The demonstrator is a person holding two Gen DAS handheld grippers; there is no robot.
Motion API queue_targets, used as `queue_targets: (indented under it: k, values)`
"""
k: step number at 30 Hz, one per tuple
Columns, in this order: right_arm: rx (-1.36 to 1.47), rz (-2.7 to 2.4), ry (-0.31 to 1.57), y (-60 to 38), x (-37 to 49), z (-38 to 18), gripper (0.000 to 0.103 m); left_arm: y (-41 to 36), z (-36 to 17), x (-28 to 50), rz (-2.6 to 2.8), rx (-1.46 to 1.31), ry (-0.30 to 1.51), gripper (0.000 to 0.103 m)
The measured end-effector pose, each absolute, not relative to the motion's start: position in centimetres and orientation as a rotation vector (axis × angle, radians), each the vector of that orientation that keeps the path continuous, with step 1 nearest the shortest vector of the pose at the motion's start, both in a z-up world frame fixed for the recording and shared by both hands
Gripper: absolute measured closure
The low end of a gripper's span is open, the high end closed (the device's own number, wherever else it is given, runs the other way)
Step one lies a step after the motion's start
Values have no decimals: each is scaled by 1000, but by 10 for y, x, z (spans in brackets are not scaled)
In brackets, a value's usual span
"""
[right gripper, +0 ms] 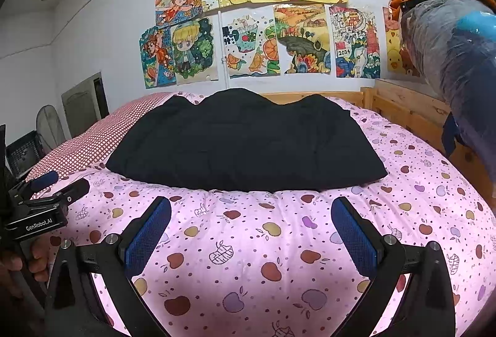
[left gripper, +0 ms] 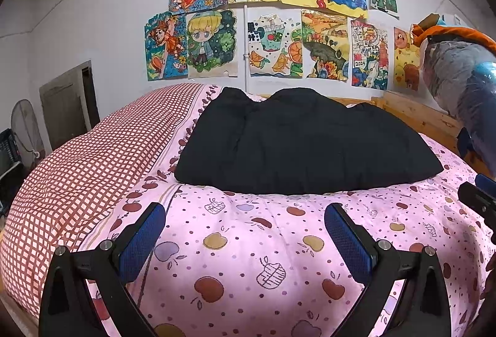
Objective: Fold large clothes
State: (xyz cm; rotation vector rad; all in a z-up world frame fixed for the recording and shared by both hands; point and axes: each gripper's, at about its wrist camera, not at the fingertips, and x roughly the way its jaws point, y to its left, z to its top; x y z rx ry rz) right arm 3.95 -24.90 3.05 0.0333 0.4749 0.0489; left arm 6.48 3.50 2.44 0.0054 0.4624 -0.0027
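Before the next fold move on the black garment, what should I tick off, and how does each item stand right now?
1. Left tongs open and empty: ok, blue pads spread wide, nothing between them.
2. Right tongs open and empty: ok, the same.
3. Black garment lying on the pink apple-print quilt, free of both tongs: ok.
4. Near edge of the garment unobstructed: ok, only bare quilt lies before it.
5. Fold stage, and which part of the garment faces the tongs: cannot tell; it reads as one dark mass.
6. Plastic-wrapped bundle at the wooden bed frame clear of the garment: ok.
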Motion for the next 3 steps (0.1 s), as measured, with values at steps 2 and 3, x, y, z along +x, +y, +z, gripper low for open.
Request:
queue_targets:
  k: [2, 3]
  values:
    - [33, 48, 474, -248, 39, 31, 2, 34, 24, 65, -2, 7, 463, 0]
    - [33, 48, 475, -247, 39, 31, 2, 34, 24, 65, -2, 8, 463, 0]
